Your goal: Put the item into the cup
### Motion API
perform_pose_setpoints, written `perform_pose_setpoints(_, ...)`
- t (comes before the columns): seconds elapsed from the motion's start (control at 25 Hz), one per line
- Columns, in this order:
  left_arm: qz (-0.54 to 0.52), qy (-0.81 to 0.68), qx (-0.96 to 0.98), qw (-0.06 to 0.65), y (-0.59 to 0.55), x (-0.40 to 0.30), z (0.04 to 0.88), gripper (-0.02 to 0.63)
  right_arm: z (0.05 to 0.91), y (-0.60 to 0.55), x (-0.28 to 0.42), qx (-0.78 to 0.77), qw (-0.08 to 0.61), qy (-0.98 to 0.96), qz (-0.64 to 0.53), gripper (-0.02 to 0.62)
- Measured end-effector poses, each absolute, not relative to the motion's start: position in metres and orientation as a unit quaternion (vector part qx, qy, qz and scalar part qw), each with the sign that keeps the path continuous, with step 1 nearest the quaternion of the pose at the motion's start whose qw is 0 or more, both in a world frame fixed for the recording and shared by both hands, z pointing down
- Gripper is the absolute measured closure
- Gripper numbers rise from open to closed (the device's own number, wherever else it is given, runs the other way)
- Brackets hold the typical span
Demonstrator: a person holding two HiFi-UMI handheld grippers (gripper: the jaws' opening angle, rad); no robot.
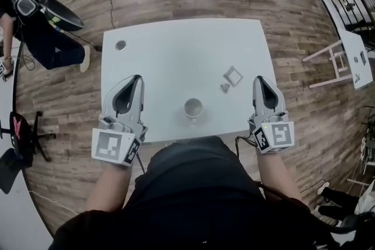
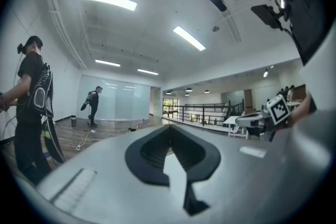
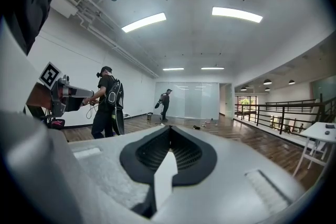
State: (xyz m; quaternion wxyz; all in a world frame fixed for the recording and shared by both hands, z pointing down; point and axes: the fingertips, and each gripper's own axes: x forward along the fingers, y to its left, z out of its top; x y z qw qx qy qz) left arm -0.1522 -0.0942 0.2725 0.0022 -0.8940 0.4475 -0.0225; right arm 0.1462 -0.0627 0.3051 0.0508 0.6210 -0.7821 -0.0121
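Head view: the square item (image 1: 233,75) is laid on the table (image 1: 176,50), beyond and right of the cup (image 1: 193,108), apart from it. The left gripper (image 1: 136,79) is held left of the cup, the right gripper (image 1: 260,79) right of it.
Left gripper view: the jaws are closed together, empty.
Right gripper view: the jaws are closed together, empty.
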Motion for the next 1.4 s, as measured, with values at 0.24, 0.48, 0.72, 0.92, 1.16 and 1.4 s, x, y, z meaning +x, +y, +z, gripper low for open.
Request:
perform_pose_setpoints(0.24, -0.045, 0.460, -0.887, -0.016, -0.096, -0.150, 0.290, 0.607, 0.316, -0.068, 0.152, 0.615, 0.048, -0.787, 0.008, 0.594)
perform_pose_setpoints(0.48, -0.071, 0.467, -0.881, -0.008, -0.102, -0.157, 0.294, 0.607, 0.332, -0.072, 0.149, 0.616, 0.050, -0.786, 0.022, 0.594)
perform_pose_setpoints(0.72, -0.089, 0.472, -0.877, -0.008, -0.111, -0.164, 0.299, 0.607, 0.350, -0.075, 0.142, 0.607, 0.071, -0.791, 0.021, 0.592)
perform_pose_setpoints(0.92, -0.102, 0.473, -0.875, -0.011, -0.115, -0.165, 0.302, 0.607, 0.363, -0.076, 0.136, 0.597, 0.080, -0.798, 0.032, 0.537)
perform_pose_setpoints(1.16, -0.114, 0.464, -0.878, -0.021, -0.117, -0.155, 0.308, 0.607, 0.381, -0.076, 0.137, 0.598, 0.086, -0.795, 0.056, 0.529)
perform_pose_setpoints(1.4, -0.123, 0.458, -0.880, -0.031, -0.119, -0.149, 0.314, 0.607, 0.393, -0.076, 0.133, 0.589, 0.096, -0.800, 0.063, 0.529)
